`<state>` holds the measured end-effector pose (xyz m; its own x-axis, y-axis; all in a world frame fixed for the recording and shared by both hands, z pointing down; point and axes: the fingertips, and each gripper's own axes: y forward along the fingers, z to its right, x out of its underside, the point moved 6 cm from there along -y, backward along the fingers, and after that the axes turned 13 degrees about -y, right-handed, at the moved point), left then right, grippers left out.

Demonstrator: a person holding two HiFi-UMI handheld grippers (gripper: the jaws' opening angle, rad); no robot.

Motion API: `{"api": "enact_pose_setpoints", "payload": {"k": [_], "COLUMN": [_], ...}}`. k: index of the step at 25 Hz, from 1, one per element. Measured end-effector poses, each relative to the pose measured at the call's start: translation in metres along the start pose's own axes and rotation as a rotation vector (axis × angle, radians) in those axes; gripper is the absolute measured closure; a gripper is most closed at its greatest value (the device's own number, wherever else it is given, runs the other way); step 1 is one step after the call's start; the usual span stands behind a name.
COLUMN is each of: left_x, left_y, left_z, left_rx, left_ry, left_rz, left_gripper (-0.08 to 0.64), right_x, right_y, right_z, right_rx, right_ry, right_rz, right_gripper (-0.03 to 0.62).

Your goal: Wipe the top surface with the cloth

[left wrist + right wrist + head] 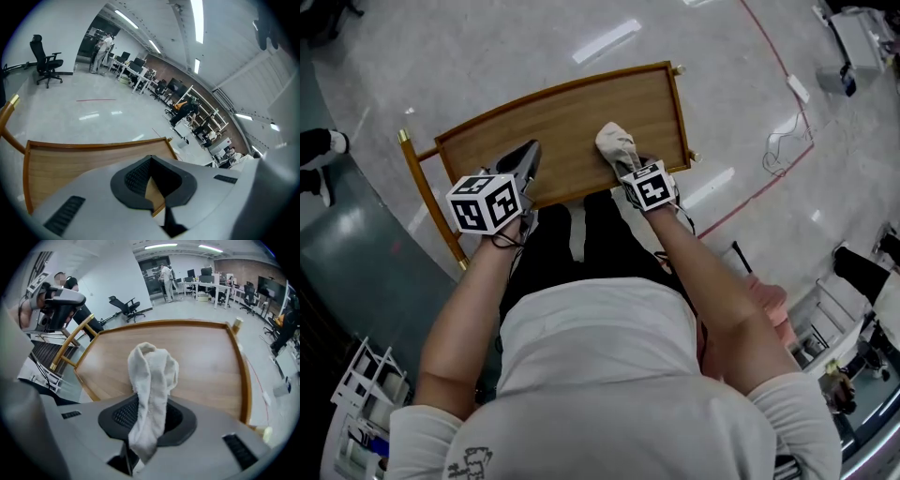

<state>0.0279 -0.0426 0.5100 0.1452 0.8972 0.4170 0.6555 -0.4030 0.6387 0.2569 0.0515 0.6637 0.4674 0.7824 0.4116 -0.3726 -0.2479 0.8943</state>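
The top surface is a wooden tray-like tabletop (562,122) with a raised rim, directly below me. A crumpled white cloth (617,145) rests on its near right part, and my right gripper (623,164) is shut on it. In the right gripper view the cloth (152,376) rises from between the jaws above the wood (201,357). My left gripper (525,161) hovers by the top's near edge, left of the cloth, shut with nothing in it. The left gripper view shows the wood (70,159) beyond the jaws (152,187).
The tabletop's rim (680,103) and brass-tipped corner posts (404,137) stick up around it. A red tape line (778,178) crosses the pale floor to the right. A white rack (356,394) stands at lower left. An office chair (47,61) and desks are far off.
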Motion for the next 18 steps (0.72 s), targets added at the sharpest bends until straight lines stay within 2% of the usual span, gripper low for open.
{"api": "enact_pose_setpoints", "payload": {"k": [3,8,12,18], "left_x": [-0.002,-0.005,-0.006,-0.007], "left_y": [0.025,0.049,0.059,0.053], "left_z": [0.019,0.045,0.053,0.041], "left_rx": [0.009,0.033,0.028,0.002], "left_ry": [0.015,0.007,0.006,-0.02], "left_rz": [-0.009,-0.014,-0.011,0.007], "left_gripper": [0.554,0.554,0.554,0.554], "right_x": [0.016,0.038,0.04,0.03], "right_y": [-0.022,-0.041,-0.045,-0.042], "right_z": [0.04,0.078,0.092,0.102], "right_rx": [0.05,0.078,0.076,0.084], "right_ry": [0.034,0.068,0.083,0.093], "right_rz": [-0.001,-0.014,-0.019,-0.056], "right_gripper": [0.494,0.494,0.494,0.494]}}
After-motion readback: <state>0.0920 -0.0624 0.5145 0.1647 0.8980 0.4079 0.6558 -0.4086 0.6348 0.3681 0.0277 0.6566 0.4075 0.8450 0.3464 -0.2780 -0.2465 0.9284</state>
